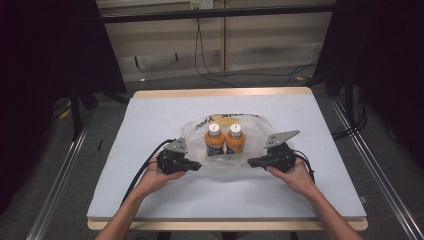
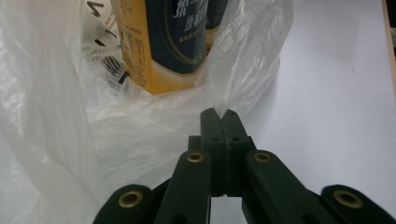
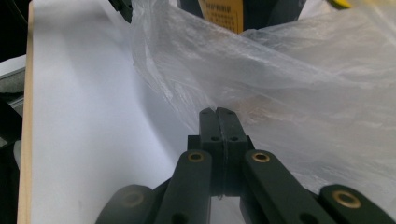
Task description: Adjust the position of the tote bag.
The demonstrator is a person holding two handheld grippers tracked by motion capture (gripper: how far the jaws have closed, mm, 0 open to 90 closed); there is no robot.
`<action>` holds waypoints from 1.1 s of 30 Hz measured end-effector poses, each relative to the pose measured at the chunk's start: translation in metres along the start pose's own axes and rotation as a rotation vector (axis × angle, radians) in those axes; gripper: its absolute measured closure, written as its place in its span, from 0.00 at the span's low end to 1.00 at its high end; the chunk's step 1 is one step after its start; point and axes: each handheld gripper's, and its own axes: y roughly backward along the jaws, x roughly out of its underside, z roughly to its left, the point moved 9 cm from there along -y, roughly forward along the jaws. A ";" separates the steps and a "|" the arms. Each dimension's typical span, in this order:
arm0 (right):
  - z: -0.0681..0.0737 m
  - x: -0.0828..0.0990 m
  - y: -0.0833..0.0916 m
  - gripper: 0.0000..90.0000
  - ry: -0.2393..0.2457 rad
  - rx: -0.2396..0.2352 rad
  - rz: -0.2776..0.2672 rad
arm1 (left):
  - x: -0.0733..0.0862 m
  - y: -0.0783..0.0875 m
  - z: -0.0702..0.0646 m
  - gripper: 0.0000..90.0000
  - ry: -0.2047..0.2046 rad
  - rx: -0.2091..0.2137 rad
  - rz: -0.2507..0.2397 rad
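A thin, crinkled, see-through plastic bag [image 1: 227,145] lies spread at the centre of a white-topped table [image 1: 150,120], with two orange bottles [image 1: 225,139] standing upright side by side inside it, touching, each with a white cap. In the left gripper view the nearer bottle shows a squared orange body with a dark blue label and a barcode panel, the film rising around it in glossy folds.

The left gripper [image 1: 196,166], held in the person's left hand [image 1: 155,179] at about 8 o'clock from the bottles, points toward the bag; its black jaws are pressed together, and in the left gripper view [image 2: 218,113] a peak of the bag's film rises straight from their tips, pinched there. The right gripper [image 1: 251,162], cradled in the right hand [image 1: 298,179] at about 4 o'clock from the bottles, points inward from the other side. Its jaws are likewise closed tight against the bag's wrinkled edge in the right gripper view [image 3: 217,112]; whether film is caught between them cannot be told. Both forearms come in low from the near edge, and black cables trail back from each gripper.

The table has a pale wooden rim and a matte white top. Beyond it, at 12 o'clock, are a grey floor, loose black cables and pale wall panels, with dark curtains on both sides.
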 end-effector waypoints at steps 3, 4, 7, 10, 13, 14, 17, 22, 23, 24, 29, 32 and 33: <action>-0.004 0.008 -0.005 1.00 -0.008 0.002 0.025 | 0.003 -0.005 0.001 1.00 -0.005 0.003 0.025; -0.004 0.008 -0.005 1.00 -0.008 0.002 0.025 | 0.004 -0.007 0.000 1.00 0.002 0.004 0.026; -0.005 0.015 -0.011 1.00 -0.010 -0.001 0.050 | 0.009 -0.013 0.002 1.00 0.010 0.012 0.034; -0.008 0.021 -0.017 1.00 -0.015 -0.002 0.074 | 0.012 -0.016 0.003 1.00 0.017 0.010 0.044; -0.011 0.025 -0.022 1.00 -0.025 0.002 0.086 | 0.015 -0.018 0.004 1.00 0.020 0.015 0.052; -0.012 0.026 -0.023 1.00 -0.026 0.002 0.089 | 0.015 -0.018 0.004 1.00 0.022 0.012 0.055; -0.014 0.028 -0.026 1.00 -0.033 0.010 0.097 | 0.017 -0.019 0.005 1.00 0.032 0.014 0.051; -0.014 0.029 -0.026 1.00 -0.034 0.008 0.091 | 0.018 -0.020 0.006 1.00 0.048 0.016 0.050; -0.015 0.029 -0.026 1.00 -0.035 0.010 0.090 | 0.018 -0.020 0.007 1.00 0.044 0.012 0.053; -0.014 0.029 -0.026 1.00 -0.034 0.011 0.086 | 0.018 -0.020 0.007 1.00 0.032 0.003 0.058; -0.013 0.029 -0.026 1.00 -0.011 0.044 0.090 | 0.018 -0.020 0.005 0.99 0.018 -0.013 0.067; -0.012 0.029 -0.024 0.93 -0.010 0.047 0.090 | 0.016 -0.017 0.004 0.95 0.020 -0.004 0.056; -0.011 0.029 -0.024 0.89 -0.008 0.048 0.089 | 0.015 -0.014 0.003 0.94 0.021 -0.004 0.057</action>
